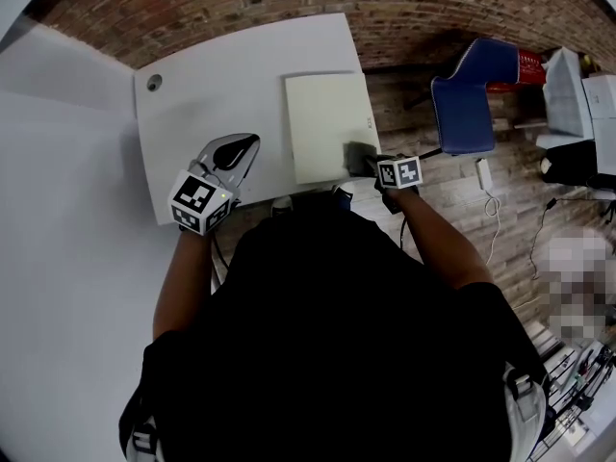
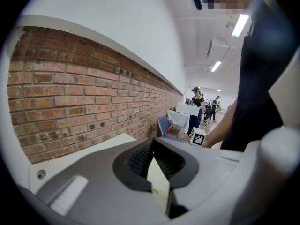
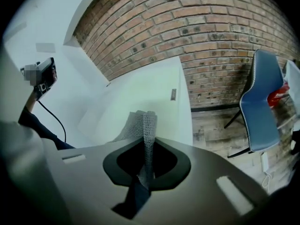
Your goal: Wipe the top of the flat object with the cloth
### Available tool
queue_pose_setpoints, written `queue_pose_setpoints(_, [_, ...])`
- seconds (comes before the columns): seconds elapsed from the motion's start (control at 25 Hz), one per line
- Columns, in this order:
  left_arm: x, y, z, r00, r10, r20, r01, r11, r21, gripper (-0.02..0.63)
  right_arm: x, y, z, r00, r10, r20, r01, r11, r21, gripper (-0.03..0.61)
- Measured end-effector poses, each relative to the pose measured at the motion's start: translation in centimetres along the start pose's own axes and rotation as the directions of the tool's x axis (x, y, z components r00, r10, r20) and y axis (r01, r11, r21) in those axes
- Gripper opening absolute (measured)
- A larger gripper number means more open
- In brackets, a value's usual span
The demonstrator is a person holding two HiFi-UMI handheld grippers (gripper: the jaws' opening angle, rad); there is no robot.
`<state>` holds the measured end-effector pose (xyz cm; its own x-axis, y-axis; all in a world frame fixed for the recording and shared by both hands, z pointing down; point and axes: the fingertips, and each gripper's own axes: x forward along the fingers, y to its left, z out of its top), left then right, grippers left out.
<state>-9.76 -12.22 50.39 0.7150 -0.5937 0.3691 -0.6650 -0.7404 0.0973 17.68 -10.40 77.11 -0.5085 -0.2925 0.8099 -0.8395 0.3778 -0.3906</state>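
Head view: the grey mesh cloth (image 1: pixel 357 152) is pinched by the right gripper (image 1: pixel 372 166) on the pale cream flat board (image 1: pixel 323 118) just beyond its jaws; left gripper view: the left gripper (image 2: pixel 153 149) is closed, empty, so the unbraced board may be shoved. Right gripper view: only a thin fold of it is clamped; slipping is risked.

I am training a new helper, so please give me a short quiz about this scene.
1. True or false: the right gripper is shut on the cloth.
2. In the head view, the cloth is at which part of the flat board? A: its near right corner. B: its far left corner. C: its centre.
3. Fill in: the flat board lies on a white ____.
Key: 1 true; 2 A; 3 table.
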Motion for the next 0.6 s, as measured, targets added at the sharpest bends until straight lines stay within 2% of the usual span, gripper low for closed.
queue_pose_setpoints(0.44, [0.3, -0.2, 0.4, 1.000, -0.006, 0.003, 0.006, 1.000, -0.004, 0.002, -2.2, -4.5, -0.5, 0.995, -0.098, -0.006, 0.098, 0.995, 0.027, 0.009])
queue_pose_setpoints(0.6, [0.2, -0.1, 0.3, 1.000, -0.006, 0.002, 0.006, 1.000, -0.005, 0.002, -3.5, -5.7, 0.0, 0.990, -0.138, 0.018, 0.137, 0.989, 0.052, 0.009])
